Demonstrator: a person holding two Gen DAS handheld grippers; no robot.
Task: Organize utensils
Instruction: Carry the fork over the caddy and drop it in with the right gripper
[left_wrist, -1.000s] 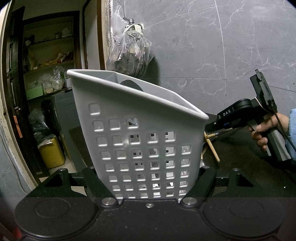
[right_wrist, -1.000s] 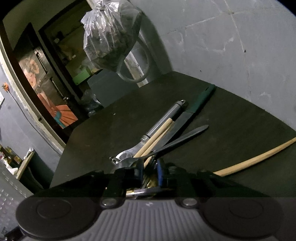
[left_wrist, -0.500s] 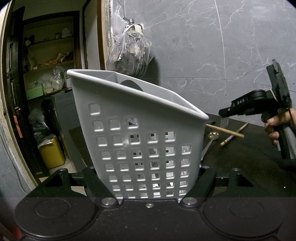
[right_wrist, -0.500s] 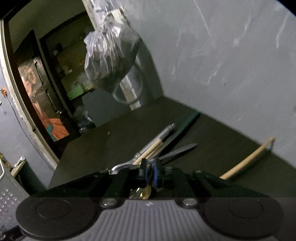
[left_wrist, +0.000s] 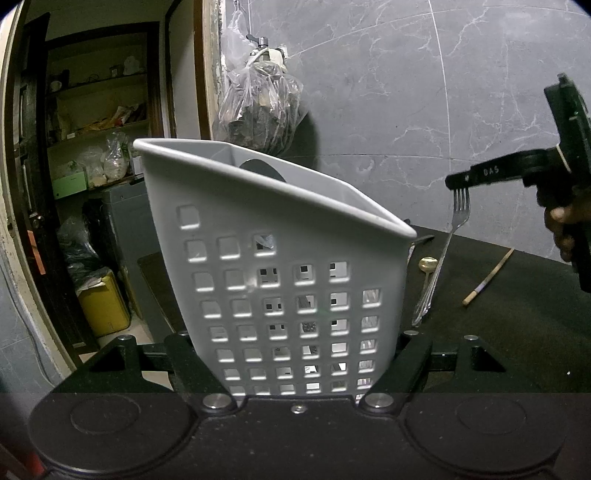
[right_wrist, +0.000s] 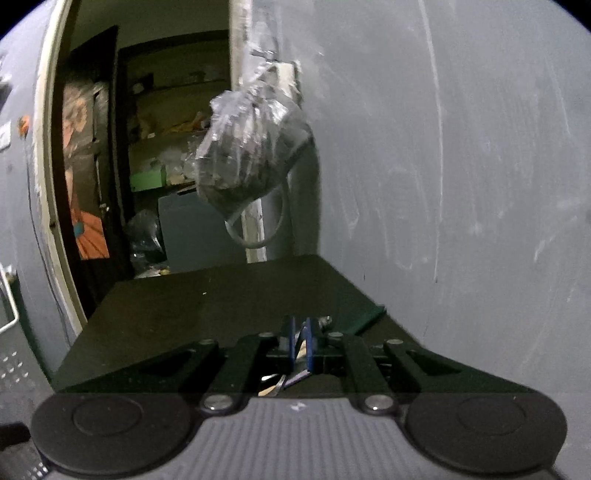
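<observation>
Steel fork, pinched by its tines in the right gripper at frame right, apparently heads for the grey basket clamped in the left gripper.

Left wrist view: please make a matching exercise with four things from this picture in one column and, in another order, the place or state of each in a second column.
1. grey basket
2. fork
3. gold spoon
4. chopstick

a. hangs by its tines from the right gripper
b. clamped in the left gripper
c. lies alone on the dark table, right of the fork
d. lies on the table just behind the basket's right edge

Pairs: 1-b, 2-a, 3-d, 4-c
</observation>
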